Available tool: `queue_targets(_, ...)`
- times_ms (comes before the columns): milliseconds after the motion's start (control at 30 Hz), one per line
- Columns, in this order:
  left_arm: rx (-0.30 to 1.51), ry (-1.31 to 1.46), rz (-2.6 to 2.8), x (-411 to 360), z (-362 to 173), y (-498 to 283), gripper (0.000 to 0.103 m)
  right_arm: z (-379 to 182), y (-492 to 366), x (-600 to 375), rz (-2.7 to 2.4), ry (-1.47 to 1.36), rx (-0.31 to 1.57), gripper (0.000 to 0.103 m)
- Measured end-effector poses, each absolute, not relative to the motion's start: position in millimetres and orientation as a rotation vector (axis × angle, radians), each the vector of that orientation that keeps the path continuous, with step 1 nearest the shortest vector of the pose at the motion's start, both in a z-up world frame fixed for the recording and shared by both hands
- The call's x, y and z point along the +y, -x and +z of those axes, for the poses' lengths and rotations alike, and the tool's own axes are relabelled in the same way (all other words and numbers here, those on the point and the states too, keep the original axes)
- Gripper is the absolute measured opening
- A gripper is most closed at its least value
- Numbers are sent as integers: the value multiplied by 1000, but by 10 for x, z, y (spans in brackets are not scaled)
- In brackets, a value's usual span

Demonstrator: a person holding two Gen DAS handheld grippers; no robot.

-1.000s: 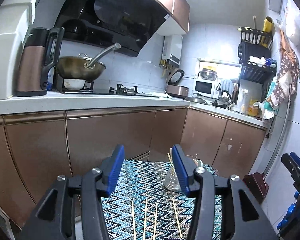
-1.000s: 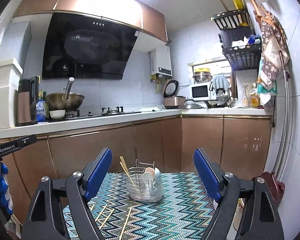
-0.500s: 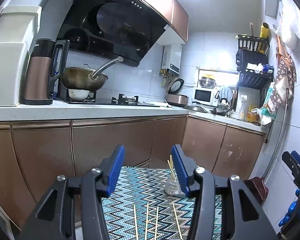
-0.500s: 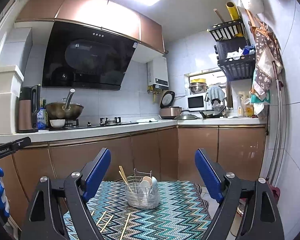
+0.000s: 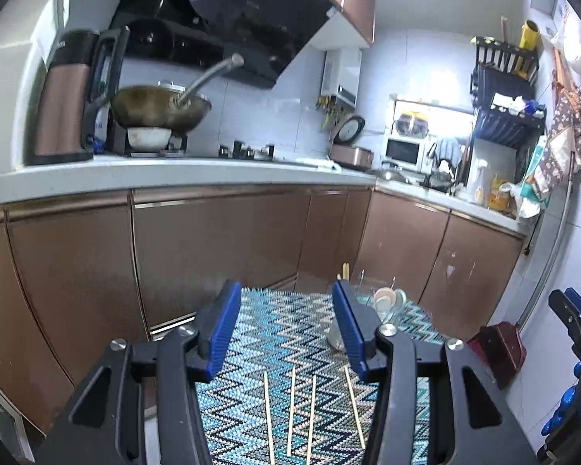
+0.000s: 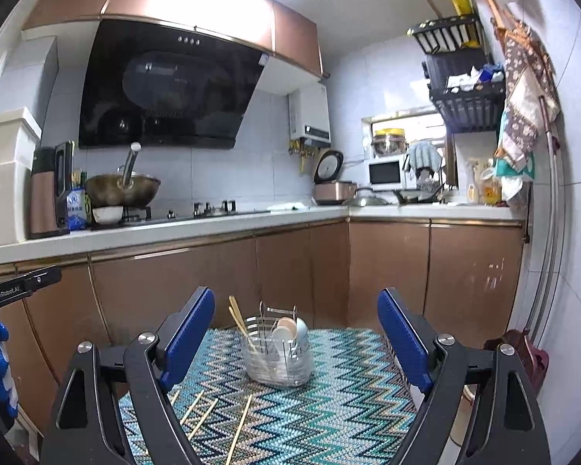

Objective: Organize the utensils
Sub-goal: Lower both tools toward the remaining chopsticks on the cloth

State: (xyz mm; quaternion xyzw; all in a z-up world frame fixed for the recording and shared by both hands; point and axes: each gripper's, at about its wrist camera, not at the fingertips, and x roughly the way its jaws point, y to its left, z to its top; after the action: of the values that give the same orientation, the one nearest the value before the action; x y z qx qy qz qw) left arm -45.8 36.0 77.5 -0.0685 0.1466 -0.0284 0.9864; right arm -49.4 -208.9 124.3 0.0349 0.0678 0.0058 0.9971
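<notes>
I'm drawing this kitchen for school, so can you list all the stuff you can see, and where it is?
loose chopsticks: four, pale wood, lying on the mat near the grippers
wire utensil holder: one, silver, standing on the mat, with chopsticks and white spoons inside
zigzag mat: one, blue and teal, on the table
wok: one, brassy, on the stove
kettle: one, copper and black, on the counter
rice cooker: one, copper, lid up
microwave: one, white, corner counter
wall racks: two, black
left gripper: blue pads, open, empty
right gripper: blue pads, open, empty
</notes>
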Motion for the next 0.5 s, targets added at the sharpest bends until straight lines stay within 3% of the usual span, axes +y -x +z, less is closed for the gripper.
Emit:
queue_targets(300,476,108,-86,248,275,-165,47,892,34,-2083,41,-82,276,83)
queue_targets(400,590,95,-122,177,1,-481,47,721,-188,-2074,85,-106,353,77)
queue_targets(500,703,78,-163,77,-285,-802,47,490,-480,-2045,156,-144,471,62)
